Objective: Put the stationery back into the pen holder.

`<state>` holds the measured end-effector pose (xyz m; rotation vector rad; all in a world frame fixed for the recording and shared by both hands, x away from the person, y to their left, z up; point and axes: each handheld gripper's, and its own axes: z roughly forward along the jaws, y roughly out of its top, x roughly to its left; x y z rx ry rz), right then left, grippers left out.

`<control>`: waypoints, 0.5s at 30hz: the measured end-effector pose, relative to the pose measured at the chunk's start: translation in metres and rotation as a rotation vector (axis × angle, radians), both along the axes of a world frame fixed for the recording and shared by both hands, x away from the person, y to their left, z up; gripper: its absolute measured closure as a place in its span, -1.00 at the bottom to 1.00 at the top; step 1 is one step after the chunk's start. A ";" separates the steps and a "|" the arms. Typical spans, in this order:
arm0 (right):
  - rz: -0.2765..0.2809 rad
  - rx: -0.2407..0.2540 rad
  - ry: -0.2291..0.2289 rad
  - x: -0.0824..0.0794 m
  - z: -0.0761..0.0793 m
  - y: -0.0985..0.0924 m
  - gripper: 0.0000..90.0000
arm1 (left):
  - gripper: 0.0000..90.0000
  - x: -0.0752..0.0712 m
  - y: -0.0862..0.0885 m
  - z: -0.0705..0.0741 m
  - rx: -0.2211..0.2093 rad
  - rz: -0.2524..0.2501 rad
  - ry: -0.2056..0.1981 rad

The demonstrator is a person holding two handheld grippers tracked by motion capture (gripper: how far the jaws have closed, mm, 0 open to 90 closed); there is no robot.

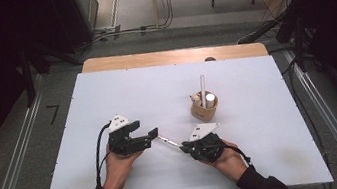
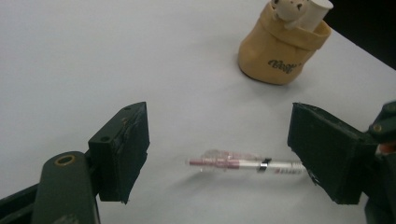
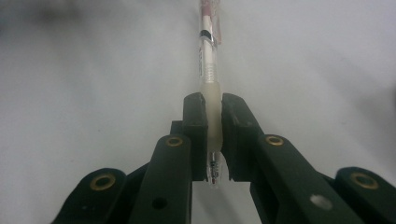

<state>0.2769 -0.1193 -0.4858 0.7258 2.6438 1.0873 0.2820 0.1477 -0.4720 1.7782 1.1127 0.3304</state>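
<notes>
The pen (image 3: 208, 70), clear-barrelled with a pink refill and a black band, is clamped by its soft grip section between the two jaws of the right gripper (image 3: 214, 135), which are clenched tight on it; its tip end pokes out behind the pads and the long rest of the barrel runs straight out ahead of them. In the high view the pen (image 1: 169, 141) reaches from the right gripper (image 1: 188, 147) up and to the left, its far end arriving at the jaws of the left gripper (image 1: 150, 136). In the left gripper view the pen (image 2: 243, 163) lies crosswise in the gap in front of the left gripper (image 2: 219, 149), its pink end free in the middle of the gap and its other end beside the right-hand pad; the jaws stand wide apart, released, gripping nothing. Beyond the fingers of both grippers, well apart from the pen, a tan pen holder (image 1: 204, 110) stands upright on the white table (image 1: 131, 95) with white sticks standing in it
</notes>
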 end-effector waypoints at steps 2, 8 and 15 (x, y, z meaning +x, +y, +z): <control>-0.009 -0.002 0.001 0.001 0.004 -0.004 0.76 | -0.53 -0.001 -0.004 -0.001 0.028 -0.028 -0.013; -0.013 -0.009 -0.004 0.005 0.012 -0.012 0.76 | -0.52 -0.007 -0.020 -0.004 0.162 -0.100 -0.091; -0.014 -0.010 0.010 0.008 0.019 -0.020 0.76 | -0.52 -0.011 -0.029 -0.007 0.254 -0.147 -0.141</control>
